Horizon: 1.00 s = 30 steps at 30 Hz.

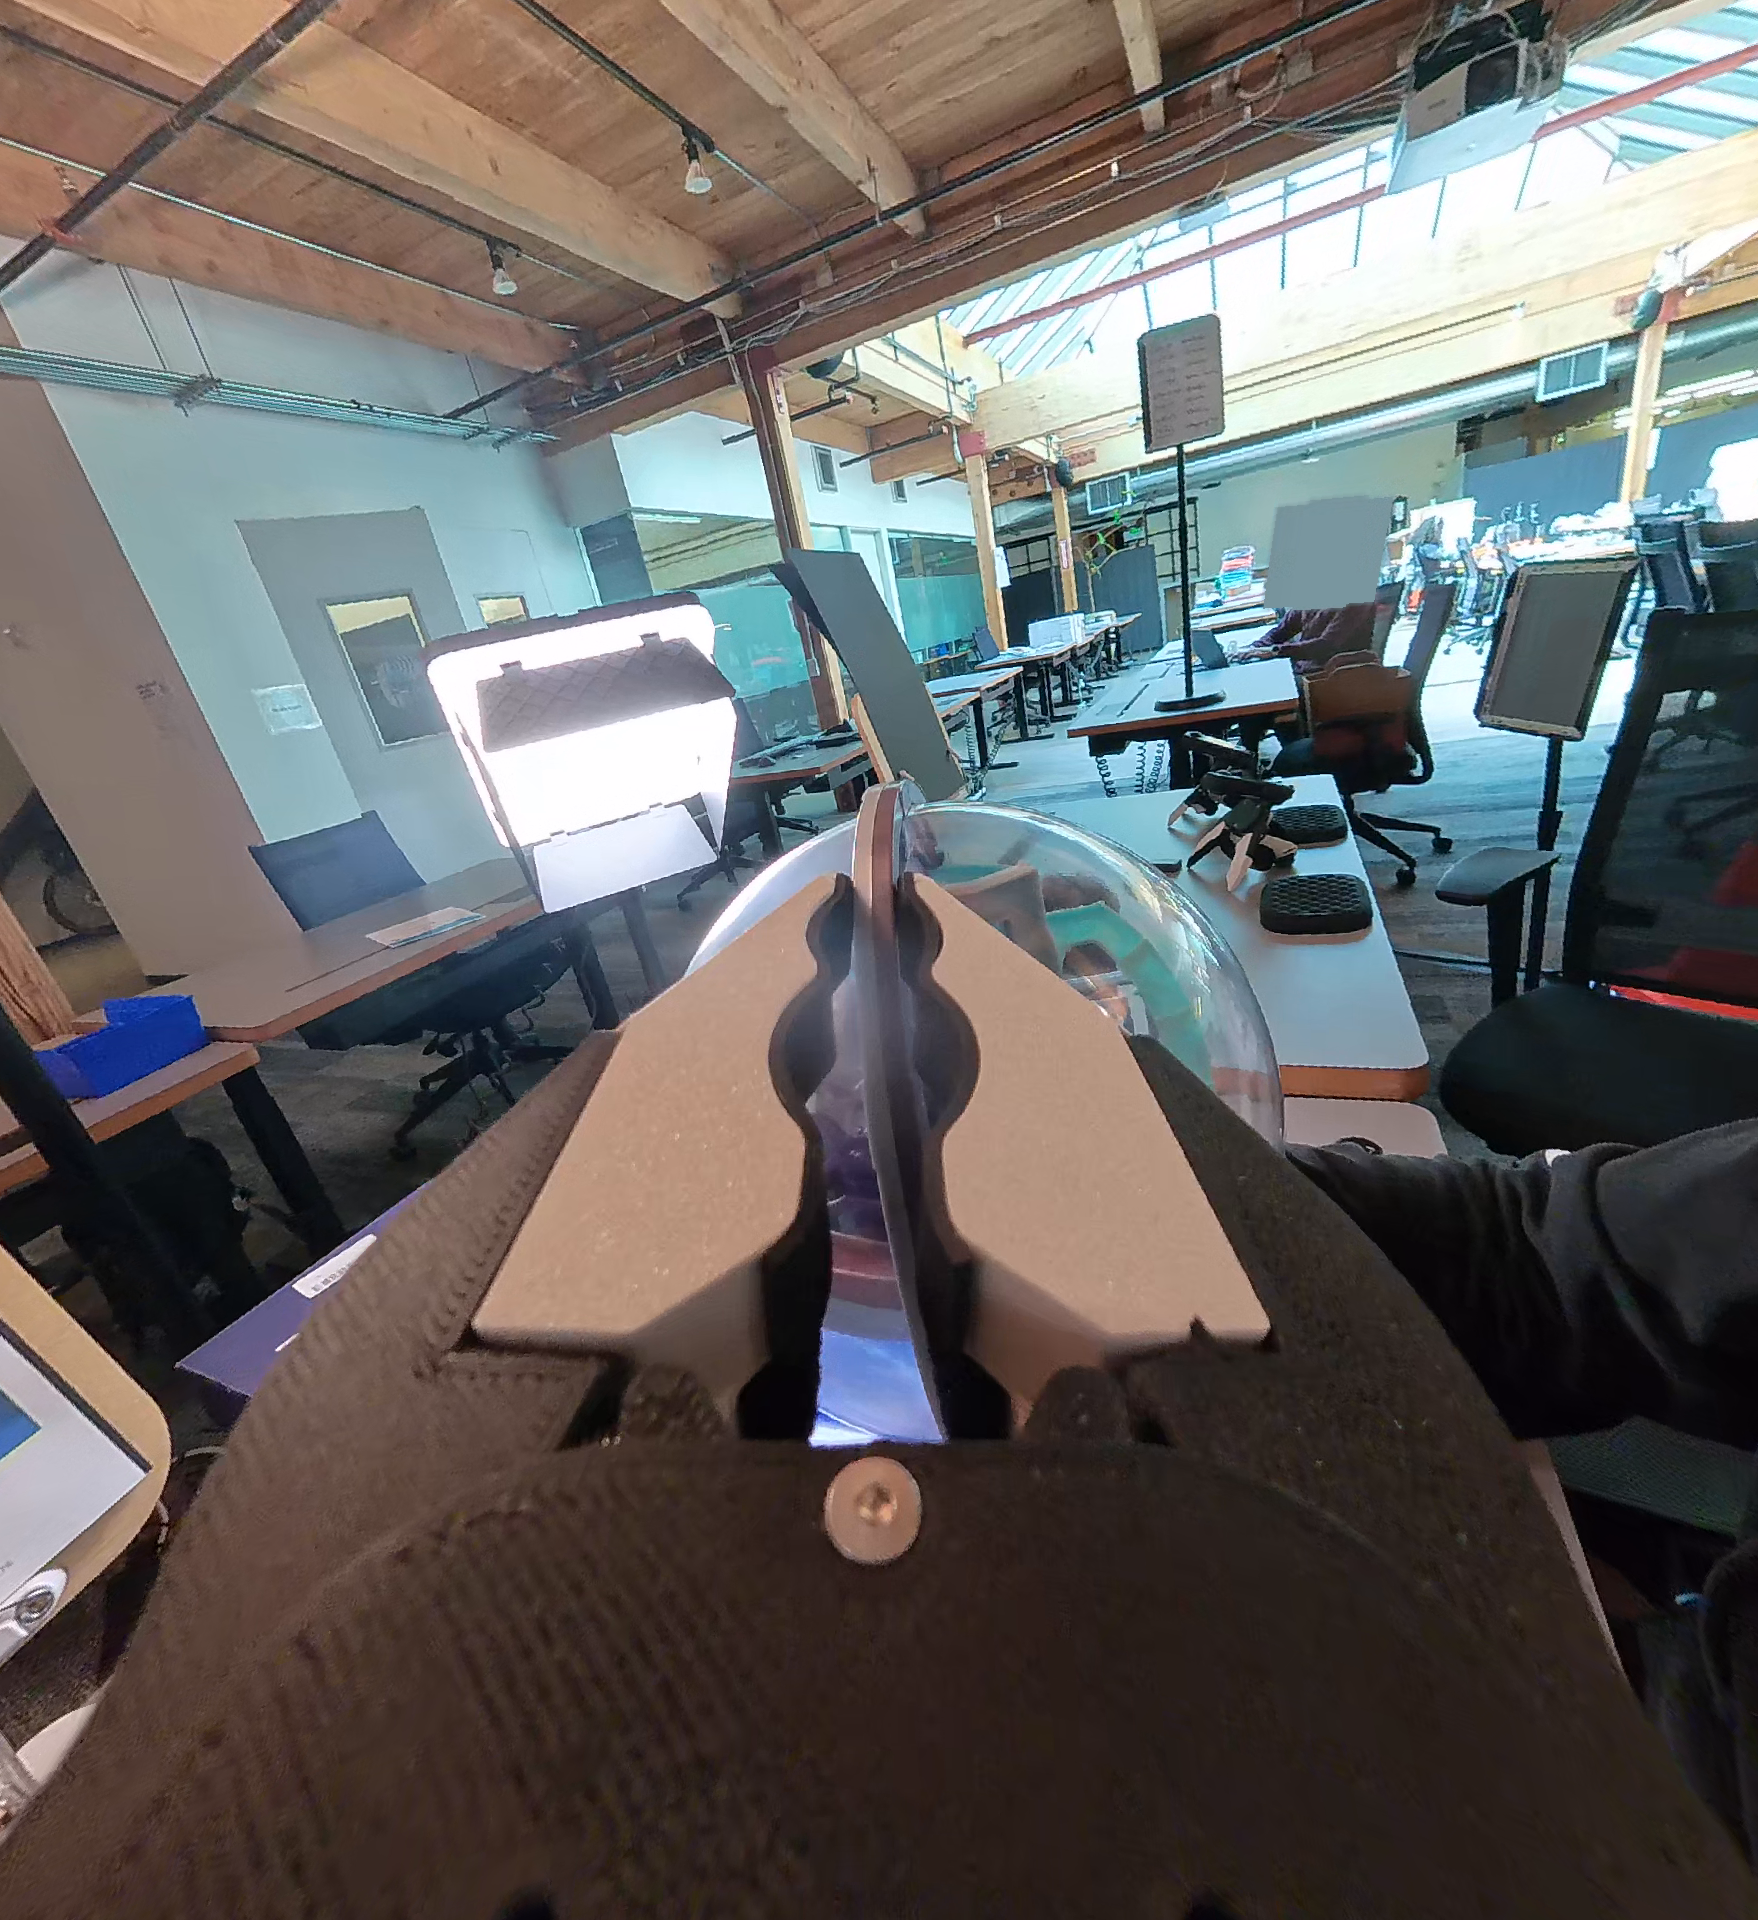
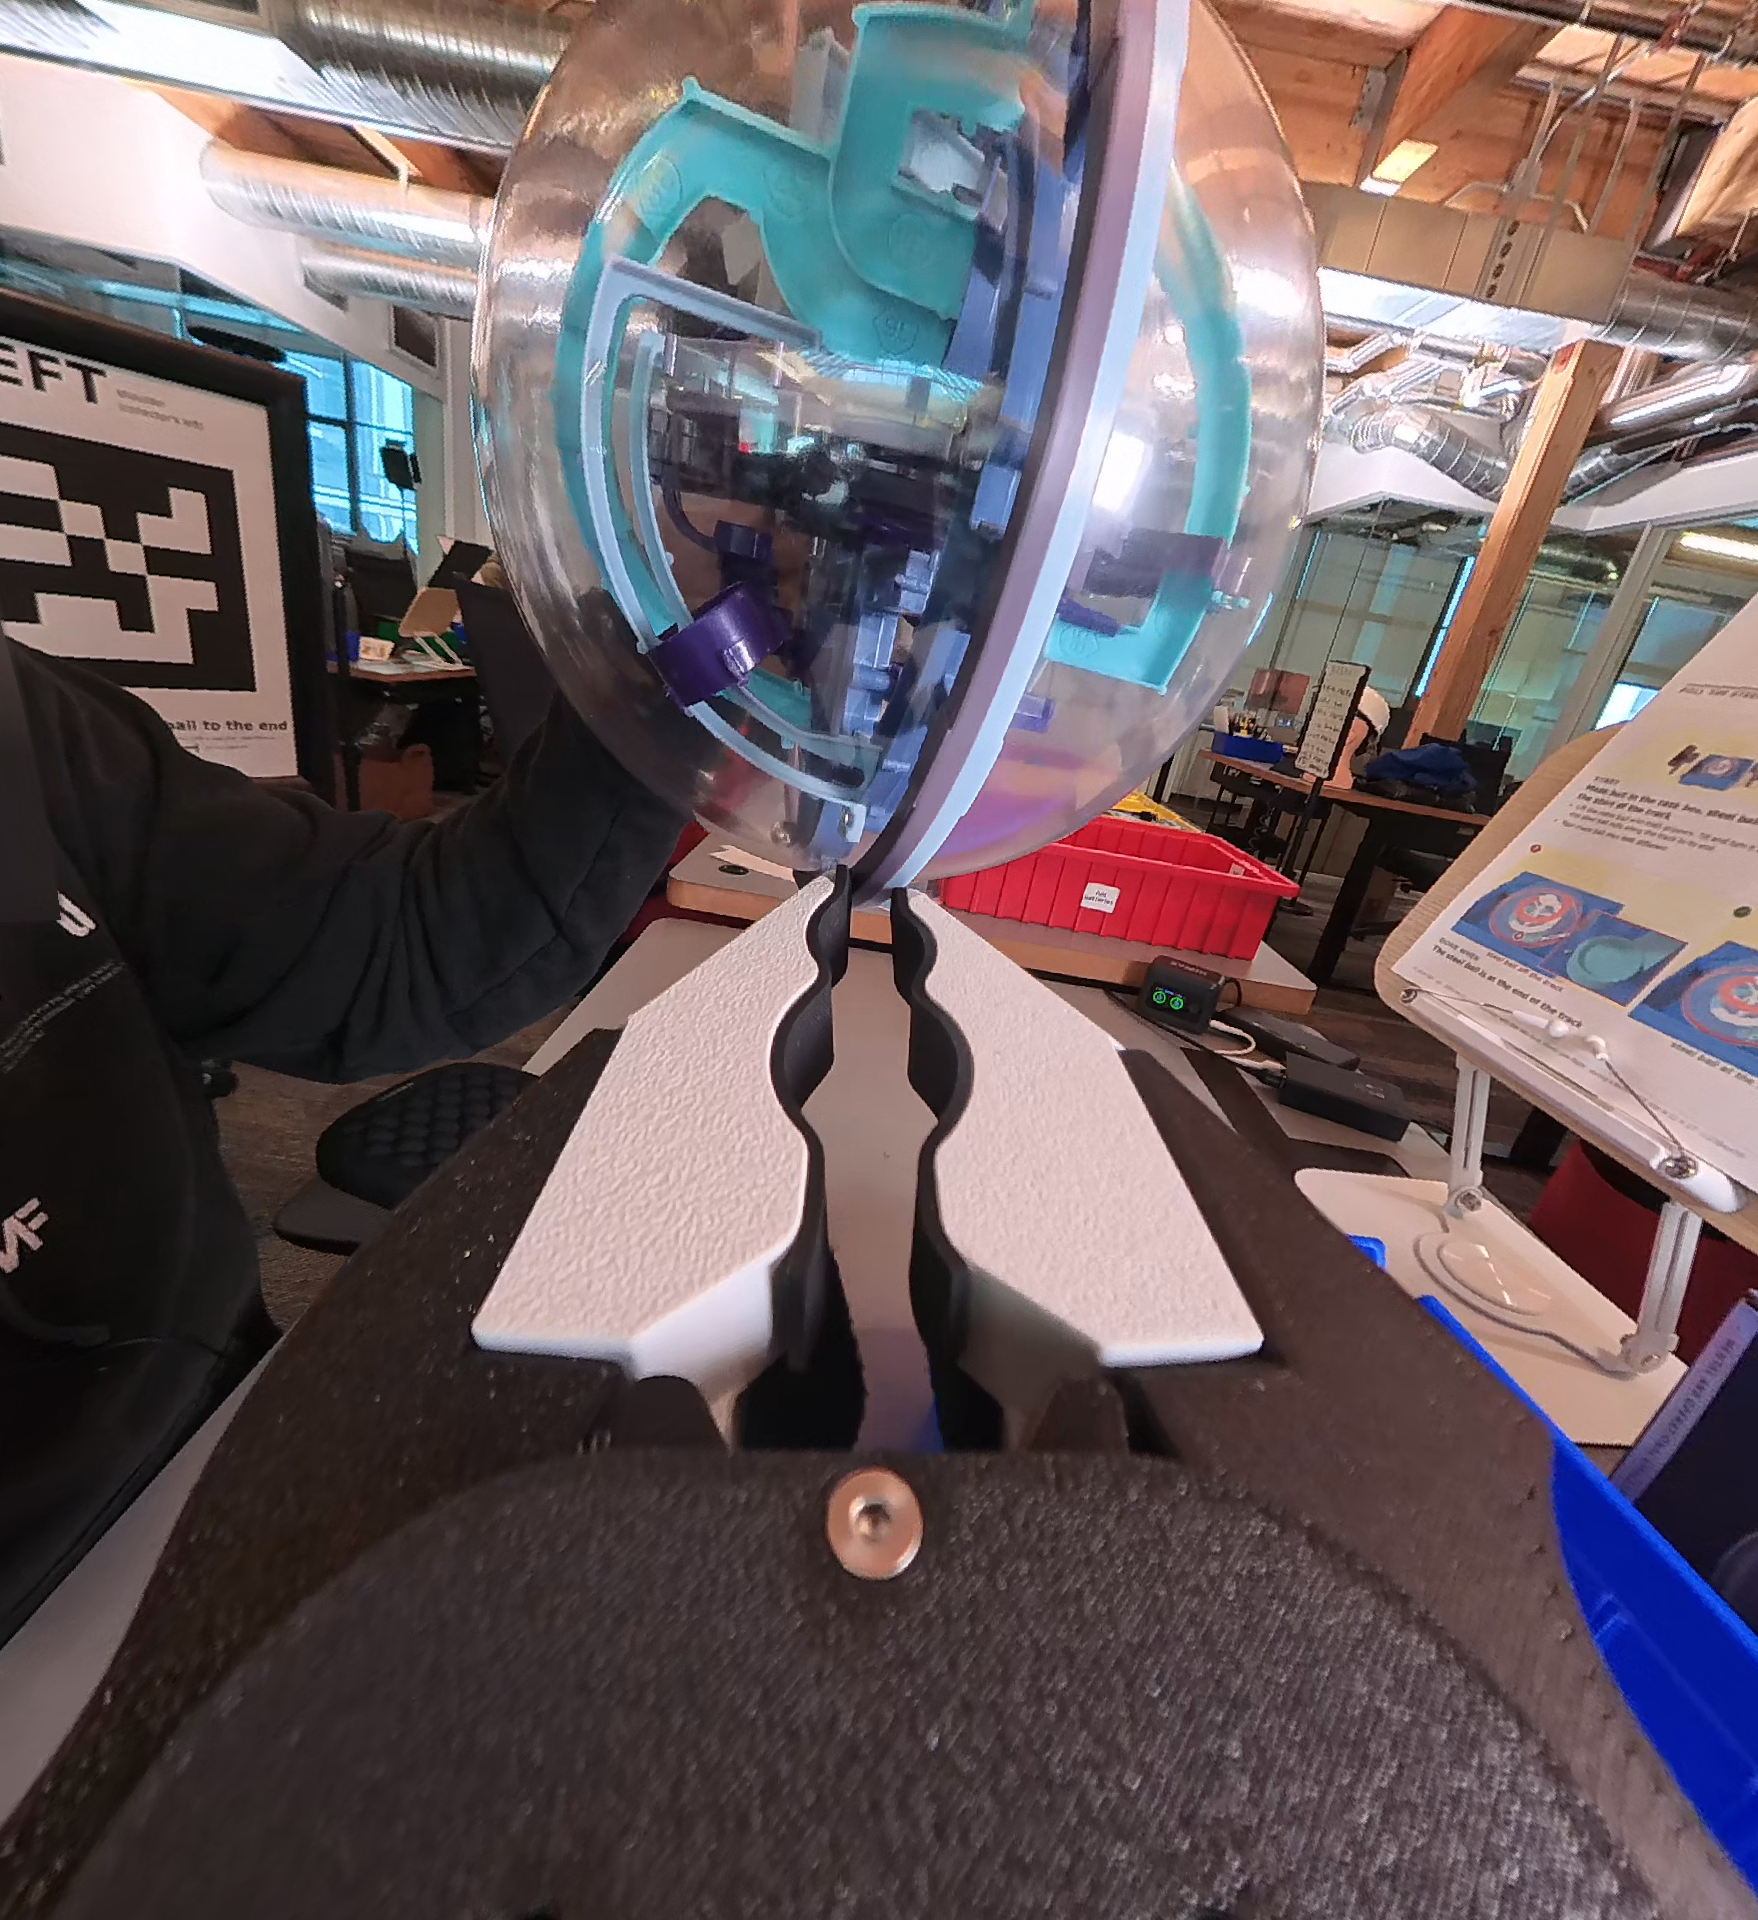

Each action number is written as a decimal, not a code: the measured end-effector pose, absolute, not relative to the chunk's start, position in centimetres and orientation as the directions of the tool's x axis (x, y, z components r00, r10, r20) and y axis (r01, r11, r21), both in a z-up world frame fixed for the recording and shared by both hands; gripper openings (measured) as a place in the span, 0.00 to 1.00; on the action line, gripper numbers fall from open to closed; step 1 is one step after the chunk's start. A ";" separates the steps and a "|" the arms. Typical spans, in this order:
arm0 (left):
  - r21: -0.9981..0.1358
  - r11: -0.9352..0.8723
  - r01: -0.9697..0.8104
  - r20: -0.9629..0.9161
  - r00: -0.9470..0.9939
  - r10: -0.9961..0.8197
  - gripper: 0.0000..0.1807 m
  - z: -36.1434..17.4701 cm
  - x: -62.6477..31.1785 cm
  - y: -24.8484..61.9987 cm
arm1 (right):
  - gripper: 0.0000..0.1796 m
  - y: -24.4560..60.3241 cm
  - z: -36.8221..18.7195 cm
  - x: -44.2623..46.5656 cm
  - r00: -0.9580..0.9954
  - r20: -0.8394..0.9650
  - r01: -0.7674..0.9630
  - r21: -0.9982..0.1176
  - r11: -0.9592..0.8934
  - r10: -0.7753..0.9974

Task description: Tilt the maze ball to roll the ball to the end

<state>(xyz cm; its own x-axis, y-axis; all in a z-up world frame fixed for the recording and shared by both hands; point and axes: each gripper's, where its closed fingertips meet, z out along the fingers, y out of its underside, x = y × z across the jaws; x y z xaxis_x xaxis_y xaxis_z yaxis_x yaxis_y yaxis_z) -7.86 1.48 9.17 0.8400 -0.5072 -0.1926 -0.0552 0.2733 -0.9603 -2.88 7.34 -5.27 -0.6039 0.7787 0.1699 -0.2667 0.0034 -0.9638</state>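
Both grippers are holding the maze ball [image 2: 896, 447] up off the worktop by its equatorial rim [image 2: 1041, 582], the flat ring that joins the two clear halves. The left gripper [image 1: 880, 883] is closed down on a long stretch of that rim, which is running deep between its grey fingers [image 1: 709, 1122], nearly back to the hinge, with the clear dome bulging out to the right of the tips. The right gripper [image 2: 867, 909] is doing much less: its jaws are narrowed but not fully together, and only the very tips are pinching the lowest edge of the rim, with the whole sphere standing above and ahead of them.

Inside the shell the teal track [image 2: 750, 187] and purple pieces [image 2: 714, 644] are showing clearly. A small bright bead low in the sphere, just above the right gripper's tips, may be the steel ball, though I cannot be sure of it.

The weak point, to my eye, is that fingertip hold on the right. The rim is thin, smooth plastic, so a twist may slide it out of the tips, leaving the left gripper carrying everything and the sphere swinging. A jolt like that, or simply too steep a tilt, would probably be throwing the ball off its narrow track. The two grippers turning out of step could also be wrenching the rim.
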 end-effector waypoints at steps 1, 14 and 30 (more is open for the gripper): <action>-0.961 0.271 -0.052 -0.188 0.841 -0.507 0.04 9.1 -7.9 1.5 | 0.03 7.4 -5.4 -2.9 -0.605 0.167 -0.263 -0.965 0.002 0.778; -0.965 0.261 -0.008 -0.144 0.850 -0.507 0.04 8.0 -8.9 1.8 | 0.03 7.4 -6.4 -3.5 -0.618 0.140 -0.227 -0.974 -0.004 0.774; -0.981 0.187 0.055 -0.044 0.872 -0.488 0.04 5.2 -11.7 2.5 | 0.03 6.5 -9.2 -4.7 -0.677 0.034 -0.126 -0.989 -0.071 0.735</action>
